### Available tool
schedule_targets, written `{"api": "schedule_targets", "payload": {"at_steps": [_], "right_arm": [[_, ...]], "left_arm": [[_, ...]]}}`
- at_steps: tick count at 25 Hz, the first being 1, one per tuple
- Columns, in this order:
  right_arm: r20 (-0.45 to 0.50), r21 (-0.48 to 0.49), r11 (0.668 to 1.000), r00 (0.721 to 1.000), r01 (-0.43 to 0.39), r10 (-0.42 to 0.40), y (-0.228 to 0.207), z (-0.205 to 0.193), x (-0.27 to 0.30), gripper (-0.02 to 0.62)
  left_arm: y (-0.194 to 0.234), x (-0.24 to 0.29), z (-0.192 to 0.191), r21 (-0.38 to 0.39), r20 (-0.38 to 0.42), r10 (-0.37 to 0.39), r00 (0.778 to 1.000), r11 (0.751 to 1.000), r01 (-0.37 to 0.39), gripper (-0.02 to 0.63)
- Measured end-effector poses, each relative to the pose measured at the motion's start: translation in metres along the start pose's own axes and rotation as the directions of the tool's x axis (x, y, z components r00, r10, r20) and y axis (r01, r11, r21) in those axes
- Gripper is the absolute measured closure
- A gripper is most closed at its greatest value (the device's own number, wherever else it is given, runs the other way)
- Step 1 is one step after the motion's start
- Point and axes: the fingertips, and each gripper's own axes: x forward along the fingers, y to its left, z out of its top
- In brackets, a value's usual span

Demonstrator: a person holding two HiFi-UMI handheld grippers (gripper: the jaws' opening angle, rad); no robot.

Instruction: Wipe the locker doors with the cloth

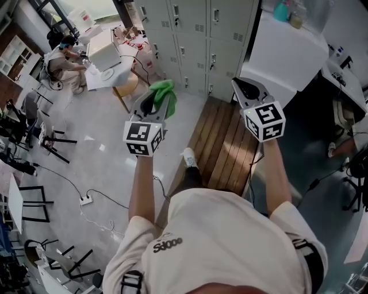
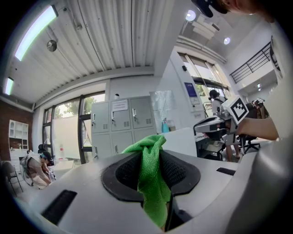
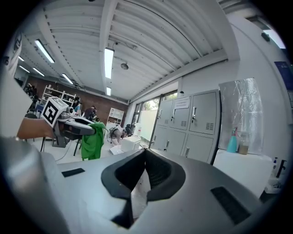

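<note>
My left gripper (image 1: 158, 99) is shut on a bright green cloth (image 1: 164, 91), held up in front of the grey locker doors (image 1: 190, 40). In the left gripper view the cloth (image 2: 153, 180) bunches out between the jaws of the left gripper (image 2: 155, 153), and the locker doors (image 2: 121, 123) stand some way ahead. My right gripper (image 1: 245, 87) is at about the same height to the right, shut on nothing; its jaw tips meet in the right gripper view (image 3: 145, 154). That view also shows the locker doors (image 3: 192, 130) and the cloth (image 3: 92, 139).
A wooden slat platform (image 1: 221, 143) lies on the floor before the lockers. A white counter (image 1: 282, 51) with a teal spray bottle (image 1: 281, 10) stands to their right. A seated person (image 1: 63, 60) and a desk are far left. Chairs and a power strip (image 1: 86, 200) are on the left floor.
</note>
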Motion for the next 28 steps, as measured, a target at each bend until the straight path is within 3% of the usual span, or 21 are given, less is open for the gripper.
{"api": "schedule_targets", "payload": {"at_steps": [5,8,14,20,28], "right_arm": [[-0.015,-0.025,1.0,1.0,-0.017,0.017,-0.038,-0.02,0.116,0.586],[0.009,0.011,0.999,0.999,-0.032,0.032,-0.066,-0.007,0.197,0.586],[0.01,0.042,0.998,0.999,0.045,-0.045,-0.114,-0.01,0.322,0.586],[-0.035,0.082,0.992,0.995,0.093,-0.09,-0.158,-0.031,0.394,0.586],[-0.08,0.091,0.99,0.992,0.107,-0.1,-0.19,-0.055,0.454,0.586]], "left_arm": [[0.089,0.09,-0.033,-0.017,0.024,0.035,0.999,0.999,-0.034,0.491],[0.145,0.142,-0.034,0.03,0.013,0.038,0.999,0.999,-0.039,0.491],[0.247,0.235,-0.059,-0.007,-0.013,0.039,0.999,0.999,-0.039,0.491],[0.292,0.312,-0.08,-0.037,-0.034,-0.005,0.999,0.999,0.004,0.491],[0.334,0.377,-0.106,-0.074,-0.062,-0.018,0.998,0.997,0.014,0.491]]}}
